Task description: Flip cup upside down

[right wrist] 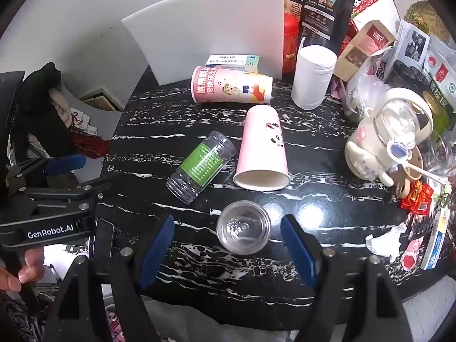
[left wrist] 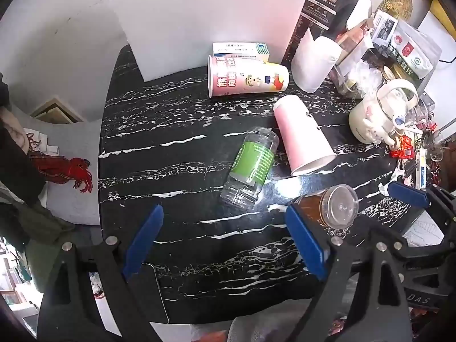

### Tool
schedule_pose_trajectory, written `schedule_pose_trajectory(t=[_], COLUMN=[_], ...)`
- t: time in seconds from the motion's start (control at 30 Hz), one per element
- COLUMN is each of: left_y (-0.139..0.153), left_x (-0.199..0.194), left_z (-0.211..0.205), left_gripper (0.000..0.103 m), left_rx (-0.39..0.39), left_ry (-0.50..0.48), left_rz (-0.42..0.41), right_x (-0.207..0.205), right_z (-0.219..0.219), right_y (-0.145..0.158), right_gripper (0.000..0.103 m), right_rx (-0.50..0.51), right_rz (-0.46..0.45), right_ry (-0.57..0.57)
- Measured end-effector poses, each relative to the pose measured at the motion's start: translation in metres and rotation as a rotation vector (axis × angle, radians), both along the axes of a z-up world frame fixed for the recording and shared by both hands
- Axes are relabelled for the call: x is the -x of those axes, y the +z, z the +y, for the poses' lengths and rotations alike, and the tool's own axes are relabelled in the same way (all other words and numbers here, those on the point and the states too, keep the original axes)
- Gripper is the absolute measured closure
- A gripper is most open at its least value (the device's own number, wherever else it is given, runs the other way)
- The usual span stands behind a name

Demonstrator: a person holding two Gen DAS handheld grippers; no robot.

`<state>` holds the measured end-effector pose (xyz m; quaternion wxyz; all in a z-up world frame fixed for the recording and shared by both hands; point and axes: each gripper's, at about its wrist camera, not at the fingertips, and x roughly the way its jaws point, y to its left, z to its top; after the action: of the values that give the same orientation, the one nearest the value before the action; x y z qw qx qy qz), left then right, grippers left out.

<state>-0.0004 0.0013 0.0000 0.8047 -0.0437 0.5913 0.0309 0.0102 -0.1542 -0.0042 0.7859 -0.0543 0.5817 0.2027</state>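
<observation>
R gripper (right wrist: pixel 228 238) is sitting wide open w/ the clear cup (right wrist: pixel 243 227) lying between its fingers, not touching, base end facing the cam, long axis running along the approach dir. L gripper (left wrist: pixel 223 238) is also hanging open, empty, cup off to its right side, so R is nearer. Cup looks empty. Pink paper cup (right wrist: pixel 263 149) and green-label jar (right wrist: pixel 203 166) are lying on their sides just beyond, both apparently empty.
</observation>
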Motion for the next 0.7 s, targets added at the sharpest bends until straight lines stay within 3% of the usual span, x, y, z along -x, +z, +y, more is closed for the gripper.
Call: schedule_pose_trajectory(t=[0.7], left_y=[-0.007], left_x=[-0.005], left_z=[-0.004], left_gripper=[0.016], left_rx=[-0.020], left_ry=[-0.008], left_rz=[0.007], right_x=[-0.005], right_z=[0.004], right_y=[-0.002], right_gripper=[0.025], right_rx=[0.010], right_rz=[0.000], right_ry=[0.005])
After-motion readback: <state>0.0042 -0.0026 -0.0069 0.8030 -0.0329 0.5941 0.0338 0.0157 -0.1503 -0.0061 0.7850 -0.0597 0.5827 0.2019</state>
